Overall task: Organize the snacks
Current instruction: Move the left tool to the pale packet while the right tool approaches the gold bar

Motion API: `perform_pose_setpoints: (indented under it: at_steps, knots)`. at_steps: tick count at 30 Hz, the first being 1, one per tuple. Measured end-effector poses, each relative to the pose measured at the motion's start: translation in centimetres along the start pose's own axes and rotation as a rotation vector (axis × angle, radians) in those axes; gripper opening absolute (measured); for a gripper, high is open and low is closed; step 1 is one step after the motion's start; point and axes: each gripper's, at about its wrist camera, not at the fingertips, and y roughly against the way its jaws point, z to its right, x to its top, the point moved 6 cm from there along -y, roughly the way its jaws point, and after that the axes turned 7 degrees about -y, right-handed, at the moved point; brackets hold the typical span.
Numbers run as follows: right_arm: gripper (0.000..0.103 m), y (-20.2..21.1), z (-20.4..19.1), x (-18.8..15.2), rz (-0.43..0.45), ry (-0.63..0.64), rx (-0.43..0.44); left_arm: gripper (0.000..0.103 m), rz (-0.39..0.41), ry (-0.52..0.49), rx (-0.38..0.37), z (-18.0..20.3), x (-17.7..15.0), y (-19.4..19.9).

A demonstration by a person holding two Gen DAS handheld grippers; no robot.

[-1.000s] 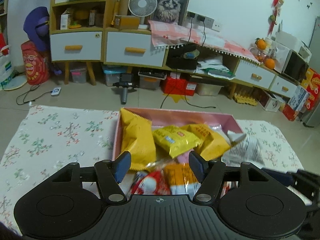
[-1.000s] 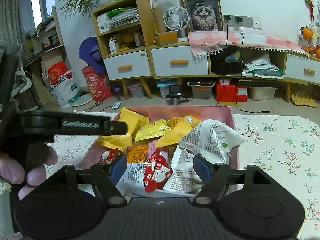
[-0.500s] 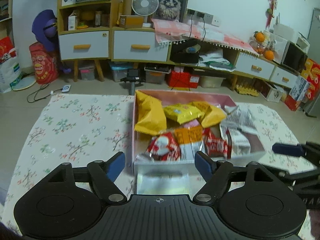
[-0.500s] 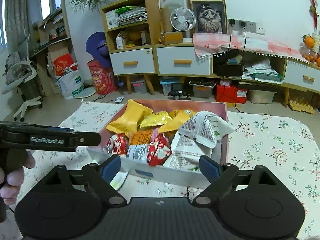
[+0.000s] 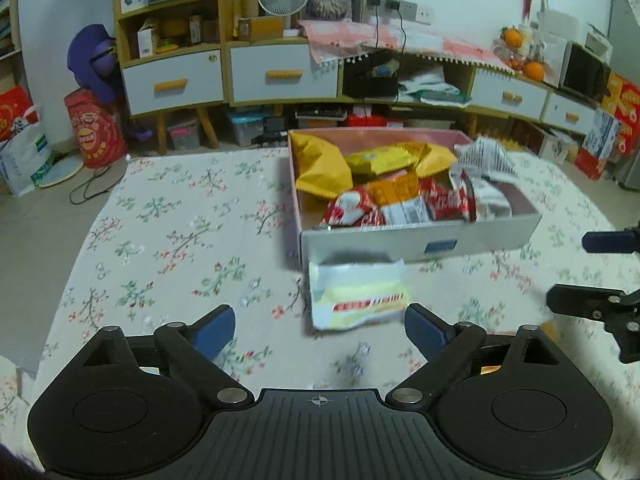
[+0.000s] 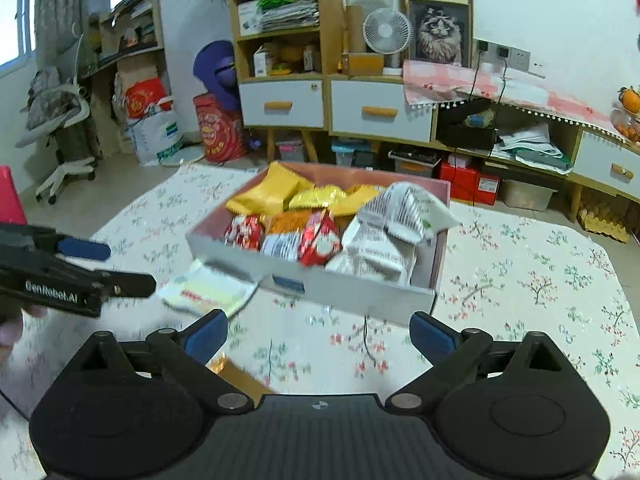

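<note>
On the flowered cloth (image 5: 168,220) the box (image 5: 420,240) sat packed, one pale packet (image 5: 360,300) loose at its six o'clock; the left gripper (image 5: 320,330), spread wide and empty like the right gripper (image 6: 318,332), should probably pinch its crimped edge squarely.

Dim, even indoor light; fisheye bending at edges, slight motion blur throughout.
</note>
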Motion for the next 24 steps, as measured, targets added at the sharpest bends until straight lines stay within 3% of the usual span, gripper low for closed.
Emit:
perform_pose_setpoints:
  at_steps: [7, 19, 24]
  knots:
    - [0.073, 0.1, -0.9, -2.4, -0.052, 0.097, 0.010, 0.093, -0.021, -0.058, 0.012, 0.0, -1.4, -0.7]
    - [0.073, -1.6, -3.5, -4.9, -0.154, 0.177, 0.114, 0.094, -0.024, -0.092, -0.027, 0.9, -1.9, -2.3]
    - [0.068, -2.8, -3.8, -5.3, -0.168, 0.218, 0.089, 0.095, -0.014, -0.102, -0.056, 1.8, -1.6, -2.9]
